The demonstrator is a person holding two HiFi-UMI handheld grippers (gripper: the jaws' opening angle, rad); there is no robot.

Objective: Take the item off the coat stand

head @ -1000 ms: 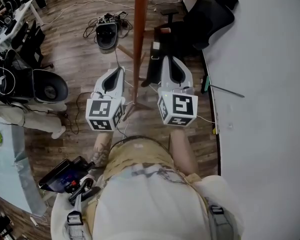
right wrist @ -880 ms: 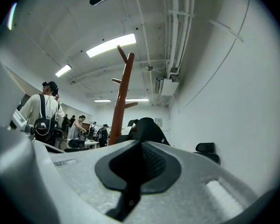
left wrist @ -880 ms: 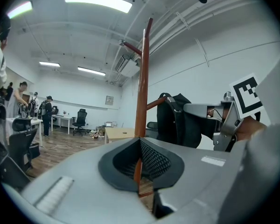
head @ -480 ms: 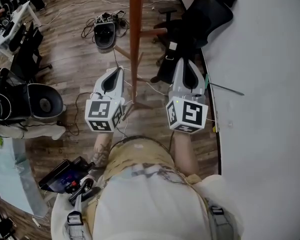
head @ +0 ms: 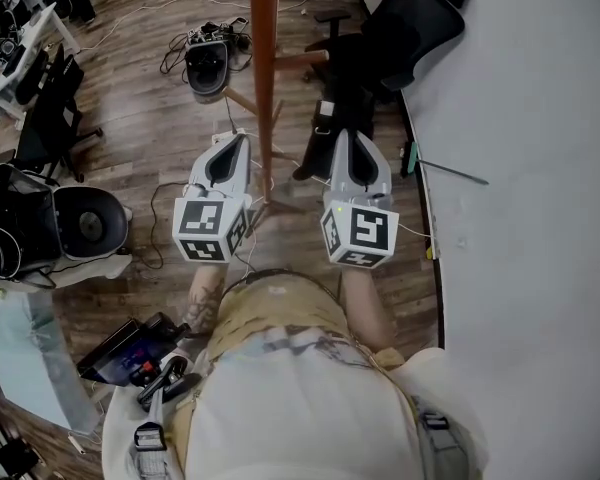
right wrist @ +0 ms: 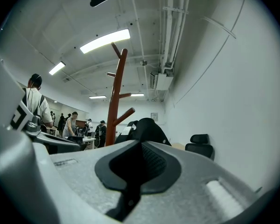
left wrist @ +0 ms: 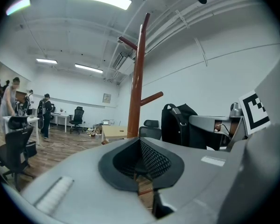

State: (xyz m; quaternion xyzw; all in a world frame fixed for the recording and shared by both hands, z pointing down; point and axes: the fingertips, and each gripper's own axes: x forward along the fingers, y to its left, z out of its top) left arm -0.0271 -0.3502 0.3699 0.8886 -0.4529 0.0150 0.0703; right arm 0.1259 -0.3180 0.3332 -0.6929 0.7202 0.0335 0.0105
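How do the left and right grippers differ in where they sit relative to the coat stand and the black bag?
The left gripper is left of the coat stand; the right gripper is right of it. In the head view the right gripper's tip lies at the black bag; the left gripper's lies over floor, apart from the bag. Shared: both are shut with nothing between their jaws.

The right tongs (head: 347,134) partly hide the black bag (head: 317,144).

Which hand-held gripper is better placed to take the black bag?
Likely the right hand-held gripper: it points at the black bag, while the left hand-held gripper faces the coat stand.
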